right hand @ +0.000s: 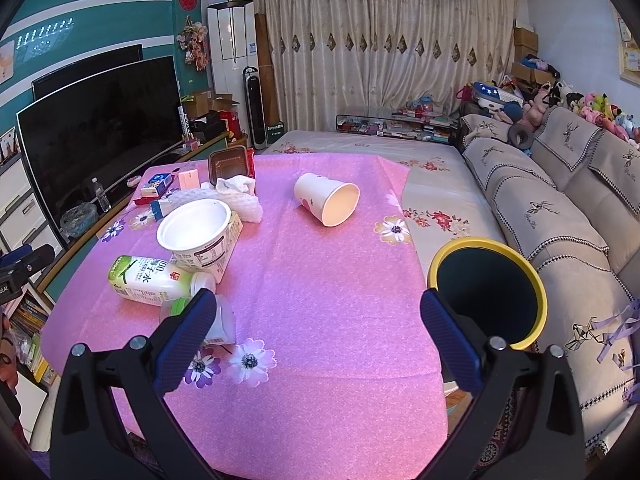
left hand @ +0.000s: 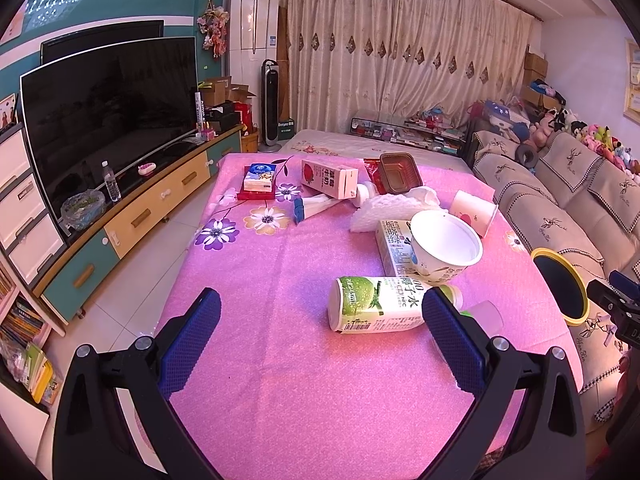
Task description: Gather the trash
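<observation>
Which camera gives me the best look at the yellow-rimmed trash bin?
The right wrist view: the yellow-rimmed trash bin shows its whole rim and dark inside, beside the table. The left wrist view catches only a squeezed sliver at the right edge.

Curved television [left hand: 108,120] on a teal cabinet [left hand: 132,220], beige curtains [right hand: 384,76], covered sofa [right hand: 560,208], plush toys [right hand: 600,112]

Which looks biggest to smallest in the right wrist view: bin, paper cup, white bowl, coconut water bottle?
1. Bin, though nearness inflates it.
2. White bowl and coconut water bottle: too alike to rank.
3. Paper cup, farther off.
</observation>
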### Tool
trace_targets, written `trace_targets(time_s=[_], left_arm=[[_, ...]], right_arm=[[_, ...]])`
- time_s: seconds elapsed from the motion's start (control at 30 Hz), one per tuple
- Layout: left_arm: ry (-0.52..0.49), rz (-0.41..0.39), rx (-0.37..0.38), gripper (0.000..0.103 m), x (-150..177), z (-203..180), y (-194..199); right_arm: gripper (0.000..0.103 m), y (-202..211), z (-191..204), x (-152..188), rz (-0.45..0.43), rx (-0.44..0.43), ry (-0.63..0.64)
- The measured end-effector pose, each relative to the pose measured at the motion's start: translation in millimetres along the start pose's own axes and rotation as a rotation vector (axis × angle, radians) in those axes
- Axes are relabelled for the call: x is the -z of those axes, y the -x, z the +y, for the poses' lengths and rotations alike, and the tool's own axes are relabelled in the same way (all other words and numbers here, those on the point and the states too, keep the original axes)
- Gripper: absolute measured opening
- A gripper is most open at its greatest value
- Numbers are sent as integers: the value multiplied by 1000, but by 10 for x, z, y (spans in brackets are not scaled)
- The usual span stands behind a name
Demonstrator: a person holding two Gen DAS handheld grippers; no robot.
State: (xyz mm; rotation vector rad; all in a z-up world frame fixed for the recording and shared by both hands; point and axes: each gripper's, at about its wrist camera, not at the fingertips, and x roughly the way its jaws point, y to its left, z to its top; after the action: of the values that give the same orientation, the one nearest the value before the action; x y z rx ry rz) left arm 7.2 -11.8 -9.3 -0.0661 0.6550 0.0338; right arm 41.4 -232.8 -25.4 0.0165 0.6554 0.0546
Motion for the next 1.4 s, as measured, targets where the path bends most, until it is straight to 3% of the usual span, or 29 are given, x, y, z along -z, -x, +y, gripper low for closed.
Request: trace_targets(time_s=[0.57, 0.87, 1.03, 1.1, 1.2, 1.4], left_arm=[[-3, 10, 2, 99, 4, 2, -95], [-7, 19, 22, 99, 2, -26, -274], [-26, 28, 25, 99, -36, -77, -391], [-33, 31, 31, 99, -60, -99, -441], [-42, 36, 43, 99, -90, -137, -517], [-76, 40, 68, 99, -158, -264, -693]], right_arm=[[97, -119, -37, -2, 22, -7, 0], [97, -637, -156, -211, 49, -38, -5], [85, -1126, -183, -412, 61, -69, 3], [67, -1345, -185, -477, 85, -85, 4], [55, -1721, -203, -561, 140, -99, -5], [47, -2190, -198, -672, 189, -145, 3]])
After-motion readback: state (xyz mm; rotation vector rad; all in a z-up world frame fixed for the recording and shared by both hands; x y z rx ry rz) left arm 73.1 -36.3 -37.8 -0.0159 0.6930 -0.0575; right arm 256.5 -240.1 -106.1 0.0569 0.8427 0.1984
